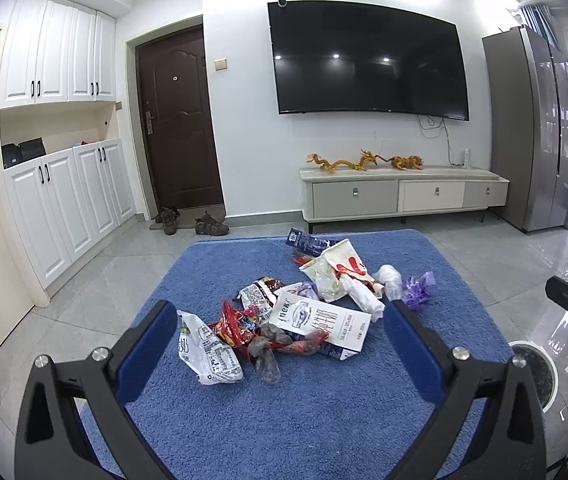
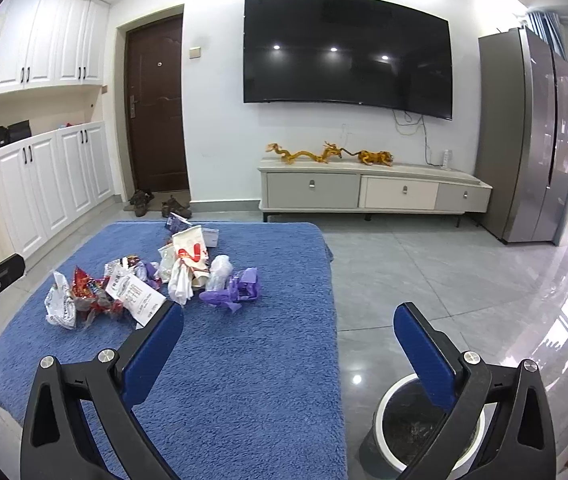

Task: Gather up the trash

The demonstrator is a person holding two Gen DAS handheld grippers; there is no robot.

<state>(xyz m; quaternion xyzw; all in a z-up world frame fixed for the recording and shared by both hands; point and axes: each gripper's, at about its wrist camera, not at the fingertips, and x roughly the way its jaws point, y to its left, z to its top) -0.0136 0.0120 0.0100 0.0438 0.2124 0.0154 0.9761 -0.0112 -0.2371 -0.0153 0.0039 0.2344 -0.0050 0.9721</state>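
My left tongs (image 1: 279,320) are spread wide and hold nothing, the two blue pads framing the near end of the trash pile (image 1: 300,312) from above. My right tongs (image 2: 288,330) are just as wide and just as empty, hanging over the edge of the blue rug (image 2: 243,380) with the trash bin (image 2: 388,404) directly under the right finger.

Nearest to the left tongs lies a white printed wrapper (image 1: 207,350), touching a red crinkled wrapper (image 1: 235,326) and some grey film. I judge that closing here could pinch two or three pieces at once, or snag the rug's pile, and a light wrapper may slip out on the way to the bin. The white carton (image 1: 320,322) just beyond is flat and wide, so the pads could skate off it.

Farther back sit the torn paper bag (image 1: 334,270), the purple plastic (image 1: 418,286) and a dark blue box (image 1: 308,240).

The left view shows the pile's overlaps plainly but only a sliver of the bin at its right edge. The right view shows the bin's open mouth and dark liner, possibly with something already inside, though that is too dim to say. It also shows the purple plastic lying a little apart from the rest.
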